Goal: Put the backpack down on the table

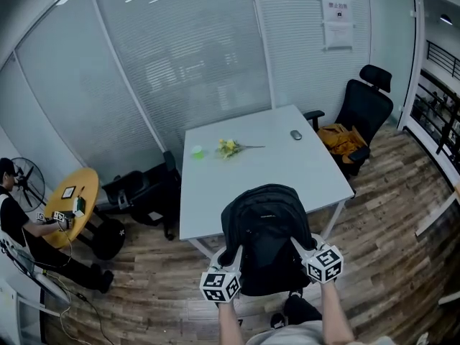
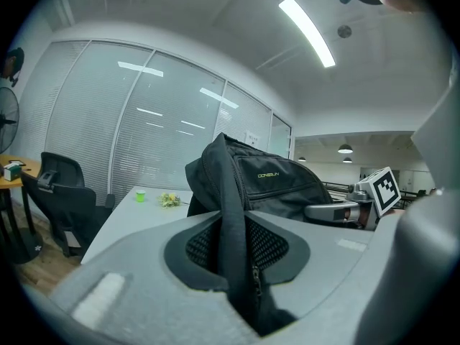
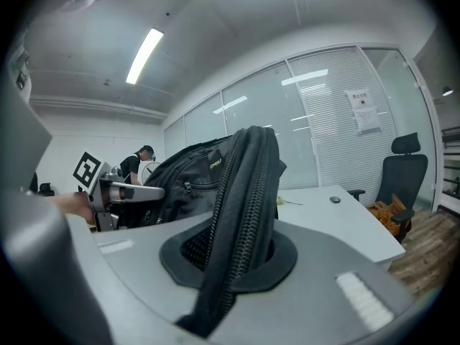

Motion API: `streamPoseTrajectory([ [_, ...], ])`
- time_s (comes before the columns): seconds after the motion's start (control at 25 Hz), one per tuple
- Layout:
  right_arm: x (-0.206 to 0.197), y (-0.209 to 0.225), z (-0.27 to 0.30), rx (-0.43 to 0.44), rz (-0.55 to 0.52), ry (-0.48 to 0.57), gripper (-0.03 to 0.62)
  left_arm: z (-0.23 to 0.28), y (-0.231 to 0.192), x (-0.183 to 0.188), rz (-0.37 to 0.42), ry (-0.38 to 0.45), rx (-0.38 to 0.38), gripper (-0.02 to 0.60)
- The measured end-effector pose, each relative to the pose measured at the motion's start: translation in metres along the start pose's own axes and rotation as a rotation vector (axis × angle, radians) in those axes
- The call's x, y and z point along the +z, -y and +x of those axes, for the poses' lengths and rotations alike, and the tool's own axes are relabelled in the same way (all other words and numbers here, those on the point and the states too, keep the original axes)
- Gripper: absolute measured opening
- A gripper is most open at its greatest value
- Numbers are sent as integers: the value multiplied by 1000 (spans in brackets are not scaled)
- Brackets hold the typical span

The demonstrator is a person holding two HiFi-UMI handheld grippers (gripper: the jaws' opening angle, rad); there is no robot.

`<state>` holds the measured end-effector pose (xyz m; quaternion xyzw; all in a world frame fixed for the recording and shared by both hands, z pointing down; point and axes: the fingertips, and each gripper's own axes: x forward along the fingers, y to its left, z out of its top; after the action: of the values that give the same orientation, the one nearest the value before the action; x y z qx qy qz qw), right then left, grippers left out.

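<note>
A black backpack (image 1: 266,236) hangs upright between my two grippers, at the near edge of the white table (image 1: 251,175); whether its bottom rests on anything I cannot tell. My left gripper (image 1: 231,255) is shut on the bag's left side, and in the left gripper view (image 2: 233,250) a black strap edge of the backpack (image 2: 277,182) is pinched between the jaws. My right gripper (image 1: 297,245) is shut on the right side. In the right gripper view (image 3: 241,246) a zippered fold of the backpack (image 3: 190,182) is clamped.
On the table lie a small bunch of yellow flowers (image 1: 228,147), a green cup (image 1: 197,150) and a dark mouse (image 1: 296,135). A black office chair (image 1: 363,110) holds an orange item at the right. Black chairs (image 1: 140,192), a yellow round table (image 1: 72,203) and a seated person (image 1: 14,218) are at the left.
</note>
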<state>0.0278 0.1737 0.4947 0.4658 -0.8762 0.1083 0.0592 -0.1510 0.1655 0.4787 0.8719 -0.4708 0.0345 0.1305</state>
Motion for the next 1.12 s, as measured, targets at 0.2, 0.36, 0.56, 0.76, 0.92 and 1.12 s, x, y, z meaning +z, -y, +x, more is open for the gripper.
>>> streamPoseTrajectory([
  [0.2, 6, 22, 32, 2, -10, -8, 23, 29, -20, 6, 1, 1, -7, 69],
  [0.36, 22, 43, 76, 16, -18, 1, 23, 63, -47, 22, 9, 11, 7, 69],
  [0.56, 35, 77, 134, 38, 2, 0, 23, 116, -84, 39, 16, 2, 33, 69],
  [0.76, 51, 107, 185, 55, 19, -19, 23, 167, -112, 54, 11, -14, 56, 69],
  [0.92, 66, 132, 216, 65, 18, -24, 23, 201, -127, 70, 15, -13, 56, 68],
  [1.12, 80, 158, 250, 73, 31, -8, 23, 236, -145, 86, 28, -9, 60, 67],
])
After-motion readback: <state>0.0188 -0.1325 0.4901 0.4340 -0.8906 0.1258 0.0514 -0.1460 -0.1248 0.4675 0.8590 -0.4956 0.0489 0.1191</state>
